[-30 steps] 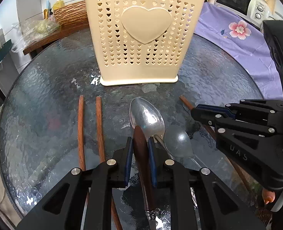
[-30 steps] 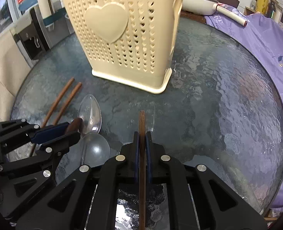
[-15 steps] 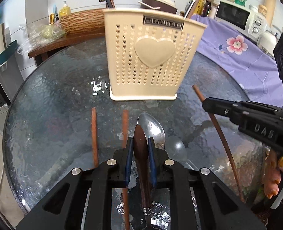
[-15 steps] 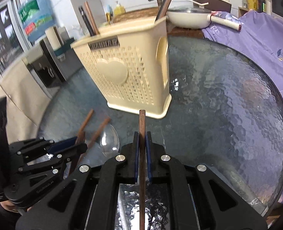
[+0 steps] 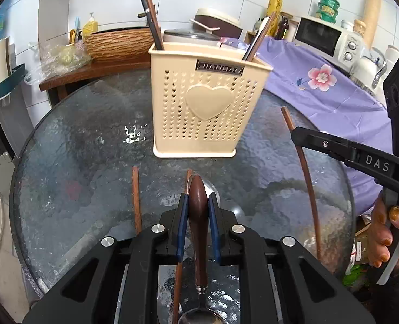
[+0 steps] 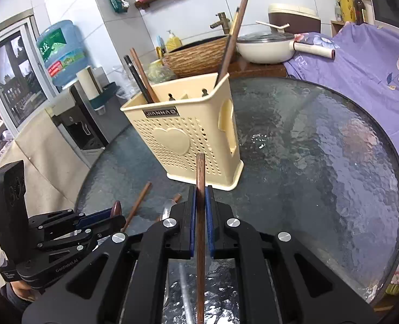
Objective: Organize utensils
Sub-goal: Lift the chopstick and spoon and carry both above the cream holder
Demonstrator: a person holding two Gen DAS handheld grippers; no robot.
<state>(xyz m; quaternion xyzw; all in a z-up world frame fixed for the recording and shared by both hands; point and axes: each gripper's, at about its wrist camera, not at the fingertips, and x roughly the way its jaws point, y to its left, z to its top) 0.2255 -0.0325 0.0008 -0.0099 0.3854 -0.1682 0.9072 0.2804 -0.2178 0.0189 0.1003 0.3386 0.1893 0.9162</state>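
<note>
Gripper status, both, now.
Left gripper: shut on the wooden-handled spoon.
Right gripper: shut on a chopstick.

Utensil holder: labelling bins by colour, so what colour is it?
Cream utensil holder, with heart-shaped perforations; clearest from the left wrist.

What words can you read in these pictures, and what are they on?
"JIANHAO": nameplate on the cream utensil basket, clearest in the right wrist view.
"DAS": side of the right gripper, which holds a chopstick.
"GenRobot.AI": side of the left gripper, which holds a spoon.
Water jug label: too blurred to read.
White label at the left gripper's base: too small.
Purple cloth print: partly hidden, unreadable.
</note>
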